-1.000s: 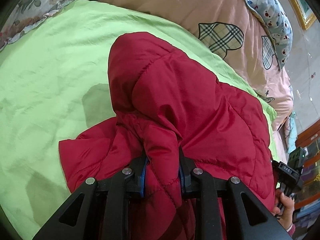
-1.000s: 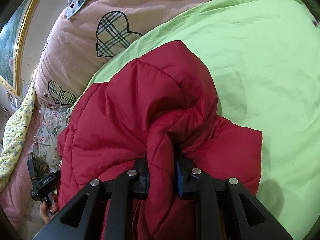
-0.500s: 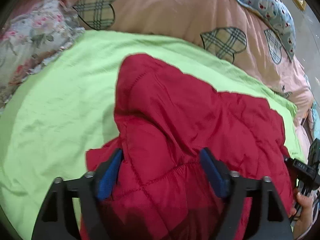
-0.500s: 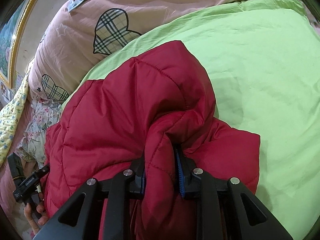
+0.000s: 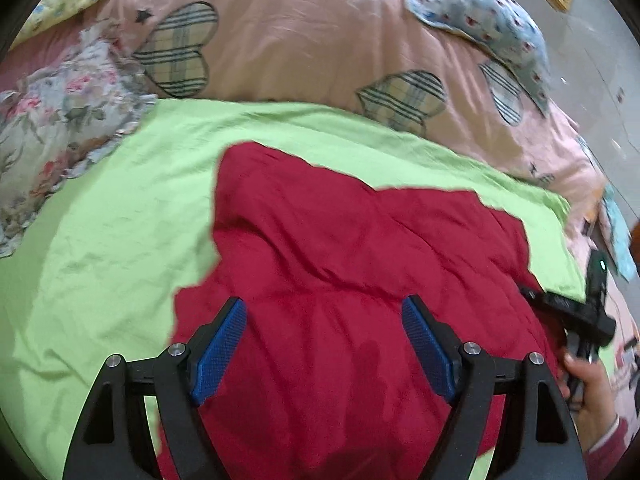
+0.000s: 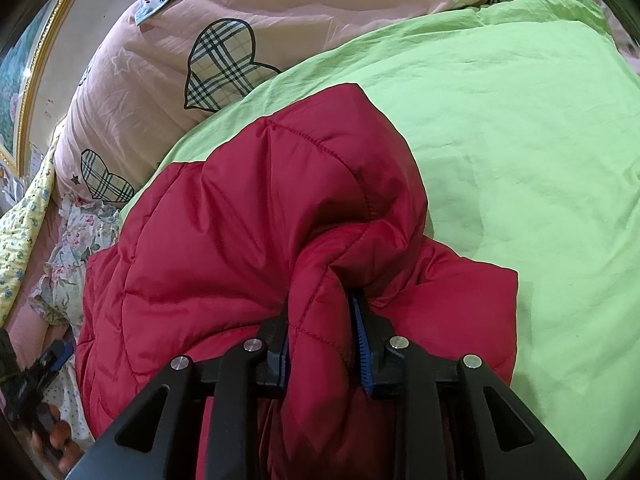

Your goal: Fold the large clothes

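A red quilted jacket (image 5: 340, 240) lies bunched on a green sheet (image 5: 100, 220). In the left wrist view my left gripper (image 5: 324, 304) hovers open above the jacket's near part, its blue pads (image 5: 220, 344) wide apart with no cloth between them. In the right wrist view my right gripper (image 6: 319, 306) is shut on a raised fold of the jacket (image 6: 240, 220), the fabric squeezed between the pads. A hand holds the right gripper (image 5: 580, 316) at the jacket's right edge. The left gripper (image 6: 32, 380) shows blurred at the lower left of the right wrist view.
A pink quilt (image 5: 300, 40) with plaid hearts is heaped behind the green sheet (image 6: 520, 120). A floral pillow (image 5: 48, 120) lies at the left, a blue patterned pillow (image 5: 480, 12) at the back right. A gold picture frame (image 6: 24, 80) hangs on the wall.
My left gripper let go of the jacket fold, opened wide and drew back and up. The fold has dropped flat. My right gripper keeps its hold and has not moved.
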The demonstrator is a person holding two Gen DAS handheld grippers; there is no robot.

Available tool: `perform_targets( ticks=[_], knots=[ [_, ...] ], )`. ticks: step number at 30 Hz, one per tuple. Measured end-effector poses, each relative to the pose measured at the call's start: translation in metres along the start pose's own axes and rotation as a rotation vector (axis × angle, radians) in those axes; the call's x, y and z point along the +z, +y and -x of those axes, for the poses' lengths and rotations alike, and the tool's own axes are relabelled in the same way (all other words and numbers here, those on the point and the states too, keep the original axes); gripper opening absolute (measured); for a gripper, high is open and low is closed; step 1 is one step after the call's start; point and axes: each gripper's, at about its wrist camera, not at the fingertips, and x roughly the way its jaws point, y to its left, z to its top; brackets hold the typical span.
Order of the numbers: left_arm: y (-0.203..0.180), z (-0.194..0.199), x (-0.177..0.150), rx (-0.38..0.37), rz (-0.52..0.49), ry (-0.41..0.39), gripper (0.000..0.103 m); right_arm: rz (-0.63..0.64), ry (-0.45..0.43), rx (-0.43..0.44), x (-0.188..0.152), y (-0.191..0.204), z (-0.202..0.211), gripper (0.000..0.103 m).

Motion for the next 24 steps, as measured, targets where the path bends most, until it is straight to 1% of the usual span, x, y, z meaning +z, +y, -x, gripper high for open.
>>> perform_targets(
  ticks=[5,7,10,15,18,19,20,22,24],
  knots=[
    [-0.021,-0.002,-0.012,-0.027,-0.054,0.033,0.080,0.006,-0.004,-0.015,0.000,0.001,0.001,0.028],
    [-0.024,-0.012,-0.013,-0.023,-0.066,0.064,0.080,0.008,-0.003,-0.021,0.000,0.002,0.003,0.029],
    [-0.019,-0.027,-0.013,0.002,-0.065,0.093,0.080,0.004,-0.004,-0.027,-0.001,0.002,0.006,0.031],
    [-0.011,-0.035,-0.013,-0.011,-0.054,0.113,0.080,0.007,-0.004,-0.041,-0.003,0.003,0.019,0.036],
    [-0.008,-0.034,-0.011,-0.015,-0.057,0.116,0.080,0.014,-0.050,-0.053,-0.004,0.007,0.039,0.045],
    [-0.007,-0.036,-0.010,-0.015,-0.056,0.118,0.080,0.024,-0.076,-0.063,-0.005,0.010,0.049,0.052],
    [-0.006,-0.038,-0.010,-0.015,-0.053,0.119,0.080,0.032,-0.095,-0.071,-0.006,0.013,0.055,0.054],
    [-0.008,-0.039,-0.011,-0.013,-0.051,0.118,0.080,0.066,-0.153,-0.077,-0.008,0.023,0.075,0.054],
    [-0.011,-0.042,-0.012,-0.007,-0.054,0.116,0.081,0.095,-0.176,-0.071,-0.011,0.032,0.085,0.056]
  ],
)
